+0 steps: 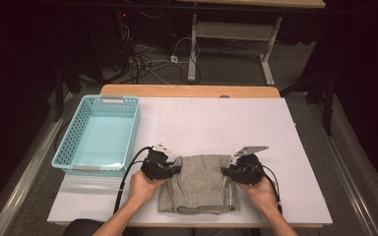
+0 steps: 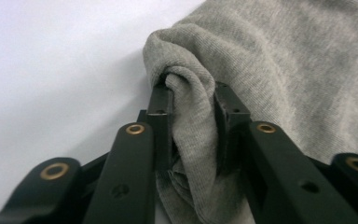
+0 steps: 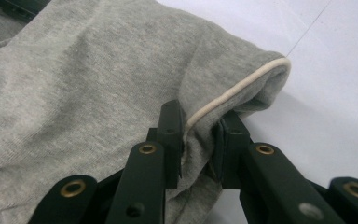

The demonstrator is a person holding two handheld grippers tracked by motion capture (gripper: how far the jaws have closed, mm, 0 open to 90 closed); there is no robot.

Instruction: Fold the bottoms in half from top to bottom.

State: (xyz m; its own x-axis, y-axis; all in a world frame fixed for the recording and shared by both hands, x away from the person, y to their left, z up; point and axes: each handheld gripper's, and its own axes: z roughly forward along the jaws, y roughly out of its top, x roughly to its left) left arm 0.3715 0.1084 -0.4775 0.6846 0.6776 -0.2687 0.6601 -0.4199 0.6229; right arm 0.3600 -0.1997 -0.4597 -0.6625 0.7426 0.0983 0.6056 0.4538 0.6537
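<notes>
A folded grey garment (image 1: pixel 200 183) lies on the white table near its front edge. My left gripper (image 1: pixel 173 169) pinches the garment's left edge; up close, a bunched fold of grey knit (image 2: pixel 193 135) is squeezed between the black jaws of the left gripper (image 2: pixel 193 100). My right gripper (image 1: pixel 226 171) clamps the right edge, and the right gripper (image 3: pixel 200 122) has the cloth (image 3: pixel 74 84) with its cream piping (image 3: pixel 235 89) caught between its jaws. A hand holds each gripper from below.
A light blue plastic basket (image 1: pixel 74 142) stands on the left part of the white table (image 1: pixel 216 123). Beyond the table's wooden far edge, cables and the legs of another desk (image 1: pixel 193 49) occupy the floor. Bare white surface stretches behind and right of the garment.
</notes>
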